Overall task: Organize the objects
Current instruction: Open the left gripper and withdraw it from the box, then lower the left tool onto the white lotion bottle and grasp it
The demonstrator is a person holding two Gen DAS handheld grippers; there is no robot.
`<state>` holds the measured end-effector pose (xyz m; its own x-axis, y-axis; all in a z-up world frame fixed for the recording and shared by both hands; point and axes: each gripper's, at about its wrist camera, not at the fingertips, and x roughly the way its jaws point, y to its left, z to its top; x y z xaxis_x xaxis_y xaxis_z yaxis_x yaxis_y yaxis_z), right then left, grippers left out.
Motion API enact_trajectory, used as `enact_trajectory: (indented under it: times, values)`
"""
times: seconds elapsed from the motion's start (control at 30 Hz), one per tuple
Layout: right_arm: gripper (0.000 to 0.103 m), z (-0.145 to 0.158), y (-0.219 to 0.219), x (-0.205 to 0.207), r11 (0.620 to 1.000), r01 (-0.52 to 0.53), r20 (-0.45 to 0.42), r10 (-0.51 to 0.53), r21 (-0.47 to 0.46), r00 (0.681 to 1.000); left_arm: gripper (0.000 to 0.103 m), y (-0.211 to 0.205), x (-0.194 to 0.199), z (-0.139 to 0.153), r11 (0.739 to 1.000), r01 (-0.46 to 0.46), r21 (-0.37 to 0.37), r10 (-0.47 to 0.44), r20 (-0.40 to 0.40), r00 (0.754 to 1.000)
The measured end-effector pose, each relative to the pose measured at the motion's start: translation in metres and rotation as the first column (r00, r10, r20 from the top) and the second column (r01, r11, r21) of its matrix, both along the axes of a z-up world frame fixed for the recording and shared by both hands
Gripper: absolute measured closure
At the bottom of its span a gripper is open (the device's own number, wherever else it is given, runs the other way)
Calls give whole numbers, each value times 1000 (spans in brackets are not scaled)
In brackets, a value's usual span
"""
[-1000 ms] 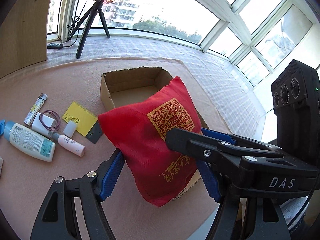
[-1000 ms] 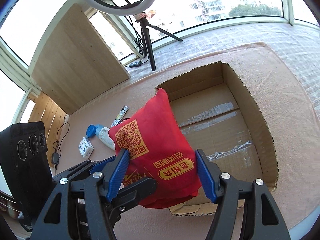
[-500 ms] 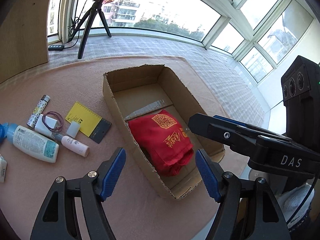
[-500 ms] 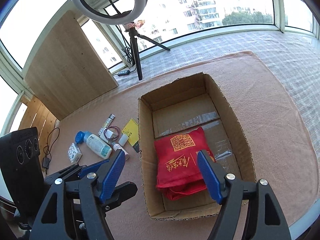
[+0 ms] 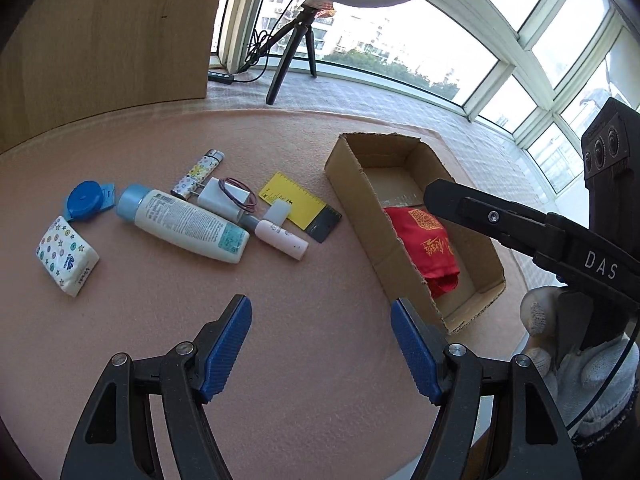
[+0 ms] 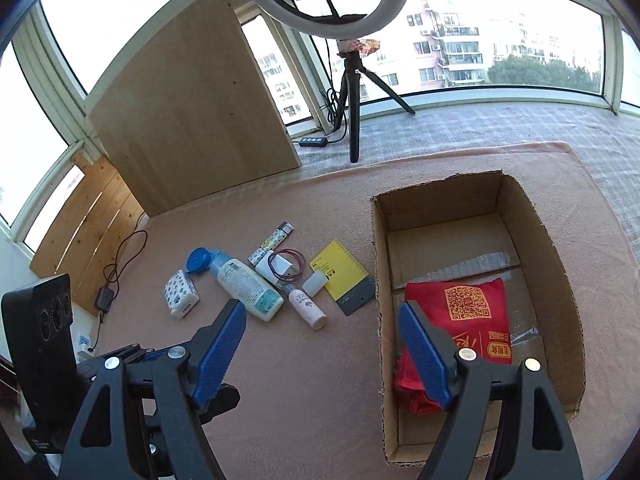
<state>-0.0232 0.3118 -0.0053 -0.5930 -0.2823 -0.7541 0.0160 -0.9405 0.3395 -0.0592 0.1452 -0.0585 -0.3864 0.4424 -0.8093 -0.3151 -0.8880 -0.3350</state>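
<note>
From my left wrist, my left gripper hangs with fingers spread wide and empty over bare pink tabletop. The folded red cloth bag lies in the open brown cardboard box to the right; only here a white-gloved hand shows. From my right wrist, my right gripper gapes empty astride the box's near-left wall, and a black adapter shows.

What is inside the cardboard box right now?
Only the red bag lies in the cardboard box, at its near end. The bare floor shows tape beyond it. Whatever is beneath the bag is hidden.
</note>
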Motion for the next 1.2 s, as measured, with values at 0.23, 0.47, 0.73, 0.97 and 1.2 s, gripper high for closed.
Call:
enact_trajectory:
  times: [0.23, 0.47, 0.73, 0.97, 1.2]
  values:
    - [27, -12, -60, -36, 992, -129, 36, 129, 5, 991, 28, -66, 13, -2, 994, -112, -1, 112, 9, 994]
    - [30, -36, -102, -83, 984, -174, 98, 177, -33, 979, 28, -116, 21, -4, 981, -192, -3, 192, 18, 981]
    - [39, -71, -131, -140, 986, -150, 204, 162, -74, 966, 28, -151, 24, -13, 967, -254, -8, 254, 37, 966]
    - [41, -97, -150, -172, 990, -130, 262, 140, -55, 955, 28, -176, 27, -17, 957, -291, -15, 291, 44, 956]
    - [43, -111, -163, -177, 988, -150, 291, 152, -29, 945, 28, -191, 26, -22, 949, -314, -11, 315, 58, 947]
